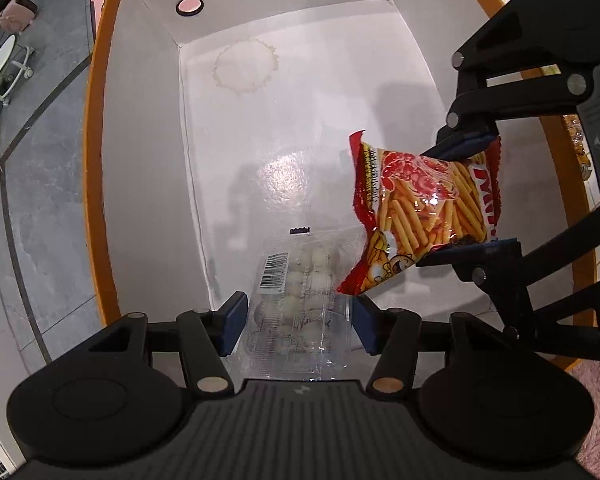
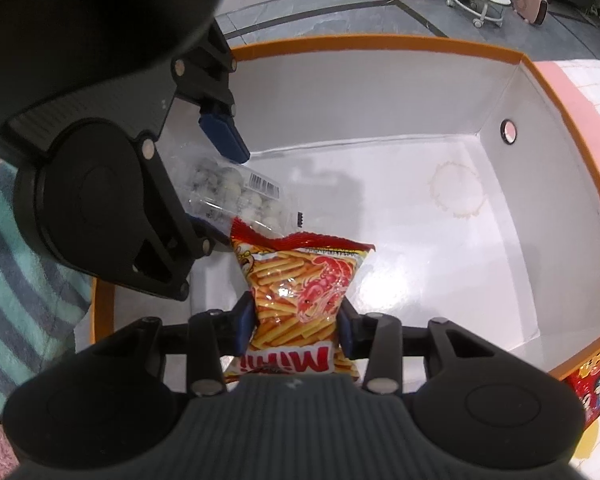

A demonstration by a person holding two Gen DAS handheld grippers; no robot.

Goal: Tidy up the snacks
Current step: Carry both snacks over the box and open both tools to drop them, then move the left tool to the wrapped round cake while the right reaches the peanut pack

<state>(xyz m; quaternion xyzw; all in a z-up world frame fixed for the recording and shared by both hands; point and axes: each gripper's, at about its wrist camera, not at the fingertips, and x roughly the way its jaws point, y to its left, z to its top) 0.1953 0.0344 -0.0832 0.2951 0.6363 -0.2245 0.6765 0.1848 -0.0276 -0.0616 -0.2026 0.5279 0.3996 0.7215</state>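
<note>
Snacks, two of them, both inside a white box (image 1: 140,120) with an orange rim.

Left wrist view:
- Clear pack of white balls (image 1: 300,280) at 6 o'clock, low against the box floor, barcode label facing up.
- Clamped across its width by the left gripper (image 1: 300,324), one blue pad against each side.
- Red bag of stick snacks (image 1: 420,208) at 3 o'clock, tilted, just beside the clear pack.
- Brown ring stain (image 1: 246,66) on the floor at 12 o'clock; round hole (image 1: 189,6) in the far wall at 11 o'clock.

Right wrist view:
- Red bag at centre, pinched at its lower half by the right gripper (image 2: 296,328), pads pressed into both sides, top edge pointing to 12 o'clock.
- Clear pack at 10 o'clock, touching the red bag's top corner.
</note>
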